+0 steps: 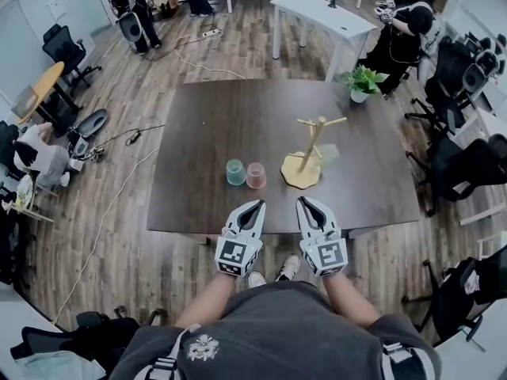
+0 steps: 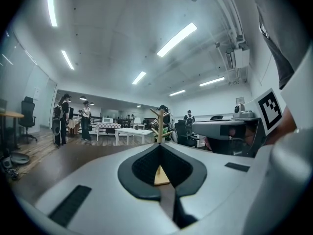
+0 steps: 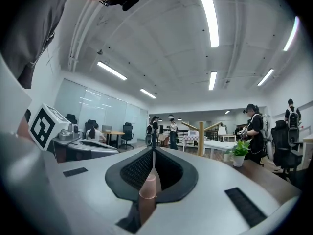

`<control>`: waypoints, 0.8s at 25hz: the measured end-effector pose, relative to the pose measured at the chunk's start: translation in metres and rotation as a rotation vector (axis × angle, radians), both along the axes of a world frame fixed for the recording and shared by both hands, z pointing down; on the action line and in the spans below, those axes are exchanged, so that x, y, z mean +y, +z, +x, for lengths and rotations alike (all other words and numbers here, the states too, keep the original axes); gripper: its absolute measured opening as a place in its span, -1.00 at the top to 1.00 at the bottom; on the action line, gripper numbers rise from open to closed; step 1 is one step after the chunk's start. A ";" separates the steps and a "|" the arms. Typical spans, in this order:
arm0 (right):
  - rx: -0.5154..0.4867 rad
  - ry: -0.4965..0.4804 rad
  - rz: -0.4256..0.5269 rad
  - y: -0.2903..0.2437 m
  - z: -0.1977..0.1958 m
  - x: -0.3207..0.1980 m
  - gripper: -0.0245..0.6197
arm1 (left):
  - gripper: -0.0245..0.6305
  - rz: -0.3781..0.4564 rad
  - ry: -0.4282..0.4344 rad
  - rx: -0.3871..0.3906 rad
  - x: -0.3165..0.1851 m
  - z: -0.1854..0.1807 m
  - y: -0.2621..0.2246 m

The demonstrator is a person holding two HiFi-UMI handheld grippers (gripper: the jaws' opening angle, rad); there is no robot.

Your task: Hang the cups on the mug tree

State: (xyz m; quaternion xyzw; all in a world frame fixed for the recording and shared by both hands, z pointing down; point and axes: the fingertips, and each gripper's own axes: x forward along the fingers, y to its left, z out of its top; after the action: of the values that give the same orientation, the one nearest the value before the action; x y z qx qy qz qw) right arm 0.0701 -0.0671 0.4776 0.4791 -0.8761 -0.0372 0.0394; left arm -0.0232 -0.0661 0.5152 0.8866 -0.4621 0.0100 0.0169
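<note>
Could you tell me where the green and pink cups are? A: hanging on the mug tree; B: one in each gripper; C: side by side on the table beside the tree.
C: the green cup and pink cup stand together on the table, beside the mug tree.

**Hidden and Unclear**

In the left gripper view, the left gripper [image 2: 159, 150] blocks the pink cup [image 1: 256, 175], the green cup [image 1: 235, 172] and most of the tree [image 2: 159, 125]. Only the tree's top and a sliver of its base in the jaw gap show. In the right gripper view, the right gripper [image 3: 153, 154] leaves the pink cup a narrow strip and hides the green cup. In the head view, a pale shape [image 1: 327, 153] by the tree is too faint to identify.
</note>
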 end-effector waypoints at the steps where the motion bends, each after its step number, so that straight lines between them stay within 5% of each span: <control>1: 0.006 -0.004 0.000 0.002 -0.002 0.000 0.84 | 0.90 0.000 -0.001 0.001 -0.001 -0.001 0.000; 20: 0.056 -0.043 -0.065 0.038 -0.038 -0.005 0.84 | 0.90 -0.005 -0.042 -0.022 -0.002 -0.038 0.007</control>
State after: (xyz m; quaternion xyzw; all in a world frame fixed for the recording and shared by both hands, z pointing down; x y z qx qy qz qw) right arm 0.0325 -0.0724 0.5154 0.4576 -0.8854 -0.0231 0.0787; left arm -0.0608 -0.0683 0.5225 0.8766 -0.4805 0.0208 0.0142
